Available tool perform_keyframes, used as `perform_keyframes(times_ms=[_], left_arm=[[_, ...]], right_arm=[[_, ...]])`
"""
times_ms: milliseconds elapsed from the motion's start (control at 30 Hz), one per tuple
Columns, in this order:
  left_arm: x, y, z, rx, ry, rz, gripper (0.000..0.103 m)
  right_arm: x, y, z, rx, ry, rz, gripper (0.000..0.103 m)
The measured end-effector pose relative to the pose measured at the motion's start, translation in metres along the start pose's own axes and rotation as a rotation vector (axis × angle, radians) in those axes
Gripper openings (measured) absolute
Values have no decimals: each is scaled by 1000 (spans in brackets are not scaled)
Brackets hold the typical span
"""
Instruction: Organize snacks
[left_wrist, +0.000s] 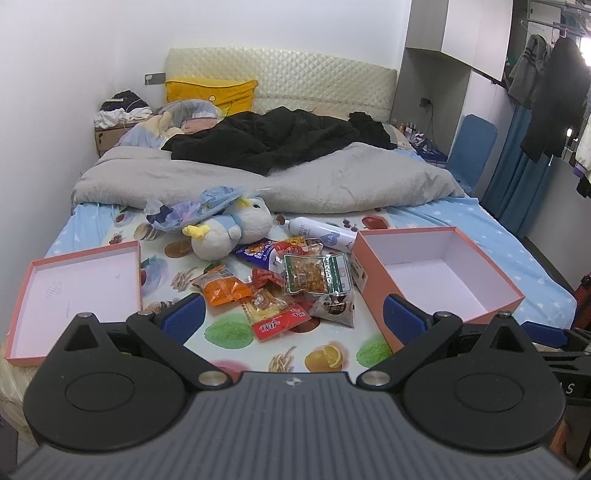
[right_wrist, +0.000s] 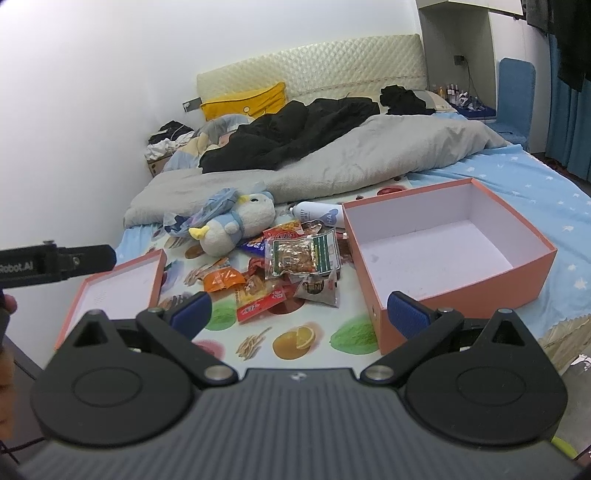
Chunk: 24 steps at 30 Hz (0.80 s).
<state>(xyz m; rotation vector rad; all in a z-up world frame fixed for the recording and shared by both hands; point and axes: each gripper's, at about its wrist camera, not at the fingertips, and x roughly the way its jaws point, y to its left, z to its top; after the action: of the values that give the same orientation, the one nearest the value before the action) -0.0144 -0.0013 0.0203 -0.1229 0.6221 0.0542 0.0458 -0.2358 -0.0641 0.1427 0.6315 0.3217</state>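
Mixed bright snack packets (left_wrist: 295, 284) beside empty pink box (left_wrist: 439, 280).

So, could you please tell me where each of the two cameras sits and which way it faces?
Left wrist: sits on the left gripper at the bed's foot, facing the headboard over the snack pile; its own blue-padded fingers show, spread.
Right wrist: sits on the right gripper, further right, facing the same way with the open pink box closer; its own fingers show, spread.
Shared: snack pile, pink box, box lid, plush toy.
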Motion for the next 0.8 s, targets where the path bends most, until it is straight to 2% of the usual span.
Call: perform_keyframes(times_ms=[467, 800], left_arm=[[4, -4, -3, 38, 1, 5, 103], [13, -2, -7, 16, 20, 6, 103]], right_arm=[[6, 1, -5, 9, 17, 10, 103], [12, 1, -14, 7, 35, 6, 103]])
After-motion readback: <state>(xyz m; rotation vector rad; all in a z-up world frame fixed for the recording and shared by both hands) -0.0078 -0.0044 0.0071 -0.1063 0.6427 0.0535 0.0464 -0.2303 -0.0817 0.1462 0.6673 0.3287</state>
